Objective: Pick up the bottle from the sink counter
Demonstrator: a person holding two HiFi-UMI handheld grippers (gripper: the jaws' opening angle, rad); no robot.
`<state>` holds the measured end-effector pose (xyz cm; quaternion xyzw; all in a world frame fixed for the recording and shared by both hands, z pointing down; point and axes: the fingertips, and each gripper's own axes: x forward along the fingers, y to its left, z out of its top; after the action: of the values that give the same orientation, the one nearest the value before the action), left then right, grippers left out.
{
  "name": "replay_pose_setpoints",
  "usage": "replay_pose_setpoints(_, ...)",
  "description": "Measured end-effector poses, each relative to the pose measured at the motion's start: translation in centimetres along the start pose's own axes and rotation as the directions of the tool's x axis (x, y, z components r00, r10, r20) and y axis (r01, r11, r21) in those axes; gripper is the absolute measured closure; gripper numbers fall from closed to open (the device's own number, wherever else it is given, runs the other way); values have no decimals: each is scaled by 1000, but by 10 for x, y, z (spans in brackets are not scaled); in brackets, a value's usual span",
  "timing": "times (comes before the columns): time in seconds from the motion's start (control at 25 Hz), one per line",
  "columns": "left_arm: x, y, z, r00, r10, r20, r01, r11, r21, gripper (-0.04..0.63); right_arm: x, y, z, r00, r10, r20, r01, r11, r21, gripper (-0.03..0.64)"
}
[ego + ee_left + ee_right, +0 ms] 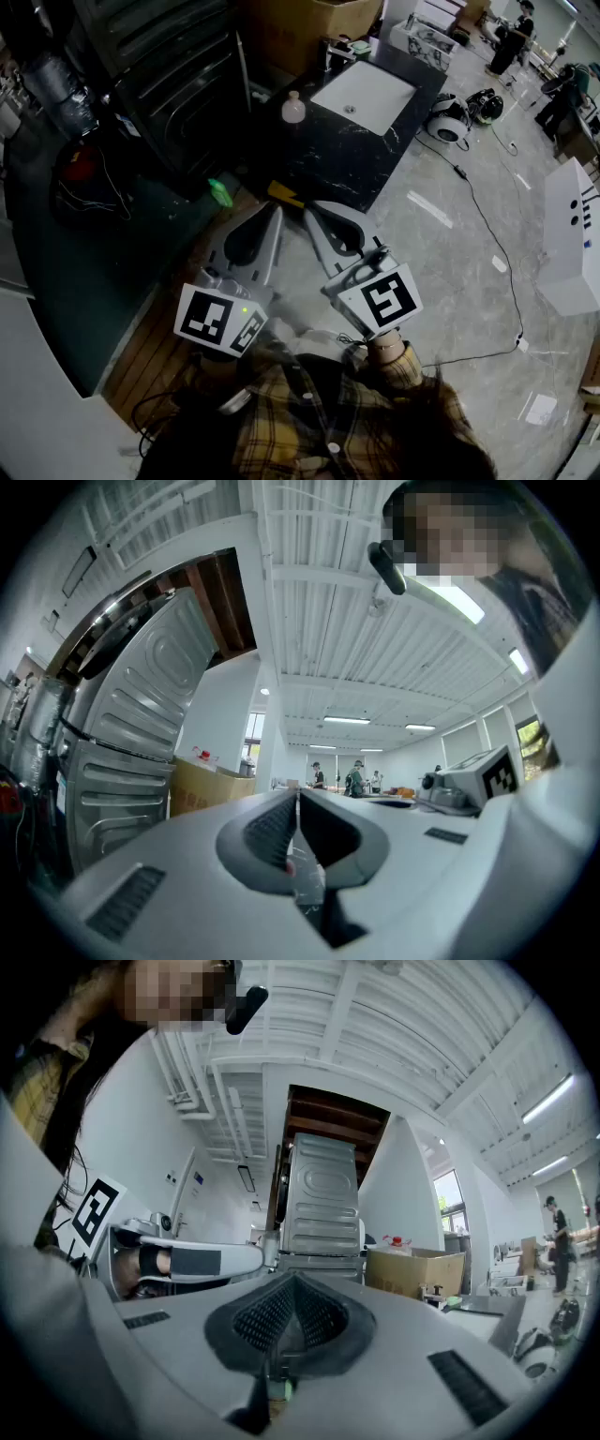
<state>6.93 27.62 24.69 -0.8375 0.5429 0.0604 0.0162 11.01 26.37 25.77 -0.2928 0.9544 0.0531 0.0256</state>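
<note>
A small pale bottle [293,109] with a rounded cap stands upright on the black sink counter [328,159], just left of the white basin [364,94]. Both grippers are held close to the person's body, well short of the counter, with their tips pointing toward it. In the head view my left gripper [276,210] has its jaws closed together with nothing in them, and my right gripper [308,212] beside it is the same. In the left gripper view my left gripper [297,795] shows its pads meeting; in the right gripper view my right gripper [295,1279] shows likewise.
A small green object [220,192] and a yellow one [286,195] lie at the counter's near edge. A dark ribbed metal cabinet [169,66] stands to the left, a cardboard box [314,28] behind the counter. A cable [487,225] runs over the grey floor; a white unit [572,234] stands at right.
</note>
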Motion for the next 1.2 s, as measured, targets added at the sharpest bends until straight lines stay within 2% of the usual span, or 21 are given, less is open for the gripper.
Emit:
replay_pose_setpoints(0.2,1,-4,-1,1000,4,1,-4,1000,11,572,-6,-1,2,1000,4,8,-4,1000,-17,601)
replay_pose_setpoints(0.48,-2,-18,-3,1000,14,4,-14,1000,23,572,-22,-4,1,1000,2,22,-2,1000,10,600)
replay_pose_setpoints(0.68,-15,-29,-1,998,56,-1,-56,998,21,572,-39,-1,-2,1000,14,22,-15,1000,21,600)
replay_pose_setpoints(0.88,-32,-22,-4,992,130,3,-129,990,55,572,-55,3,-11,1000,27,12,-27,999,32,600)
replay_pose_setpoints(1.2,-22,-8,-13,990,140,-10,-139,989,49,572,-42,-8,-27,999,29,-17,-28,998,52,600)
